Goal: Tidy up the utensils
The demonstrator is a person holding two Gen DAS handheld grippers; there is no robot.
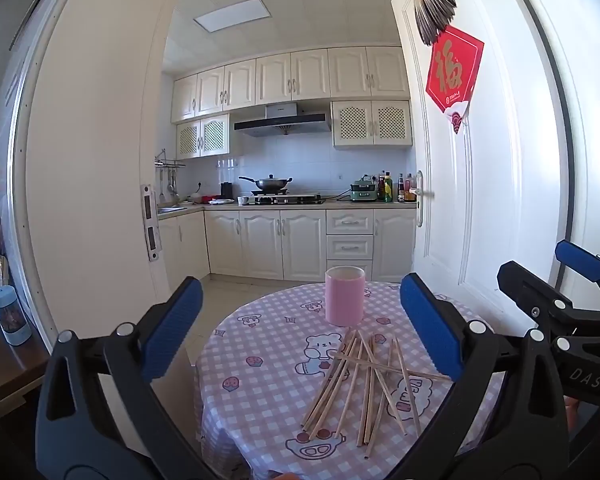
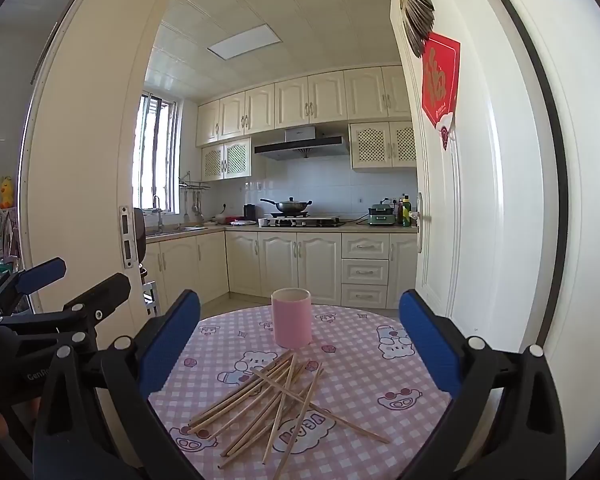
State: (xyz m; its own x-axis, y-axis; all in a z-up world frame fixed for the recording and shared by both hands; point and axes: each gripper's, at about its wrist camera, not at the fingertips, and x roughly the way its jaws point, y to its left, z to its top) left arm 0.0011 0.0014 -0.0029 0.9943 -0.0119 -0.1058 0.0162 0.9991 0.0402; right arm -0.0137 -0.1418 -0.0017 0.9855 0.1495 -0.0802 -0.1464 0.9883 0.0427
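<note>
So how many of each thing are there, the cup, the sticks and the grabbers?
Pink cup: 1
Chopsticks: about 10, they overlap
Grippers: 2, left gripper and right gripper
Total: about 13

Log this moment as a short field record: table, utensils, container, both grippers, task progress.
table: round table under a pink checked cloth with bear prints
utensils: wooden chopsticks in a loose crossed pile on the cloth
container: pink cup, upright, just behind the pile, apart from both grippers
left gripper: open, nothing between its pads, above the near table edge
right gripper: open, empty, beside the left one
progress: no chopstick seen in the cup yet
</note>
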